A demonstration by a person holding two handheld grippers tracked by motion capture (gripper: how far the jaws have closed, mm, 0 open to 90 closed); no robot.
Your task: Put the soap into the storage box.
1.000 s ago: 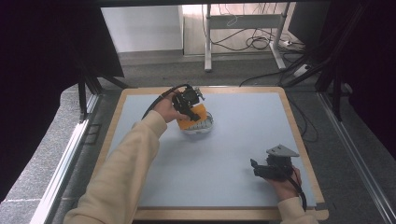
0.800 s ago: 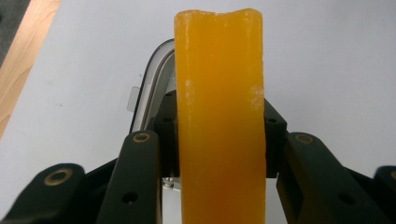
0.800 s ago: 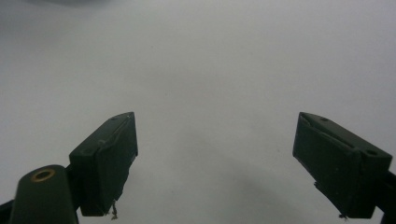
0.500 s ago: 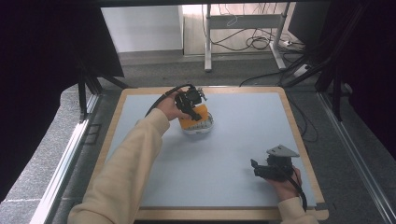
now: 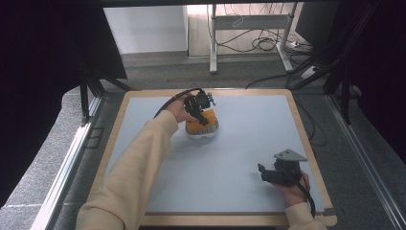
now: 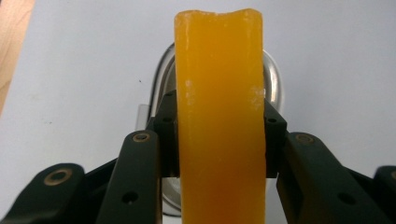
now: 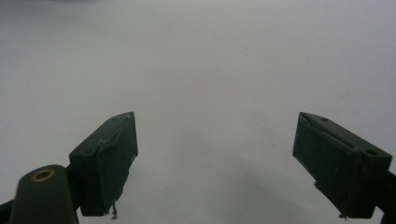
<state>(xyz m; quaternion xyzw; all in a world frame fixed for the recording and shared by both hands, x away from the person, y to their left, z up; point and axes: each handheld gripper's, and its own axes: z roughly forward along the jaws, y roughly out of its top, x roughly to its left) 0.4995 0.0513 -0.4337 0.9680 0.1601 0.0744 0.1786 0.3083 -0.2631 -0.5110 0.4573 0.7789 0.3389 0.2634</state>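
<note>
The left gripper view shows the left gripper [image 6: 219, 135] clamped on an orange block [image 6: 218, 116] above a clear dish [image 6: 273, 84]; the high view places them at the far middle of the grey mat [image 5: 249, 158]. The right gripper [image 7: 215, 158] is spread wide, empty, over bare mat near the wooden edge [image 5: 311, 158]

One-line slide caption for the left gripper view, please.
Left gripper clamps an upright orange block above a clear dish on the pale blue mat.
</note>
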